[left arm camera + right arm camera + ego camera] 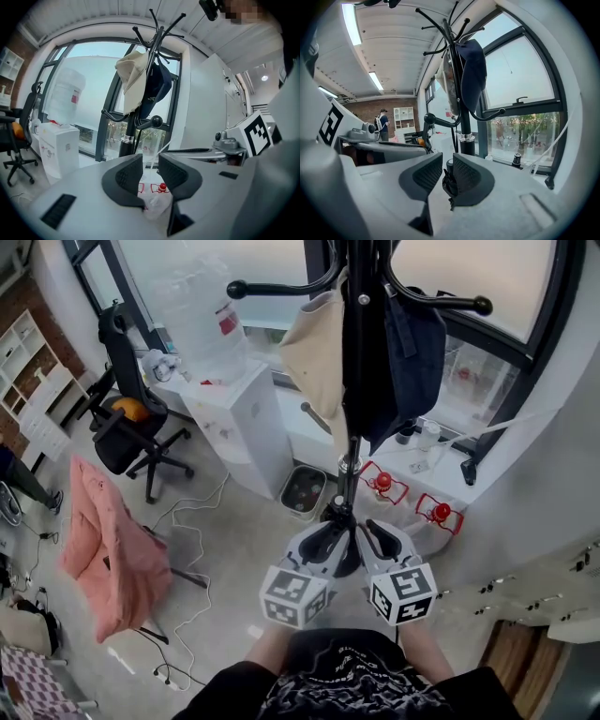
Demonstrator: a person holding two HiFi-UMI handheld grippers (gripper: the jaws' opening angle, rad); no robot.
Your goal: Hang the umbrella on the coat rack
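Note:
The black coat rack pole (349,465) rises straight ahead, its hooks carrying a beige hat (314,352) and a navy one (412,352). Both grippers are held side by side just short of the pole. In the right gripper view, a small black part of the umbrella (449,180), a round stub with a ragged strap, sits between the pads, and my right gripper (447,171) is shut on it. The rest of the umbrella is hidden. My left gripper (150,171) is open, and the pole (127,140) shows beyond its jaws. In the head view, the left gripper (330,523) and right gripper (375,527) nearly touch.
A white water dispenser (230,409) stands left of the rack, with a small bin (303,491) at its foot. Two red-framed things (382,482) lie by the window ledge. A black office chair (131,427) and a pink garment (108,549) are further left, with cables on the floor.

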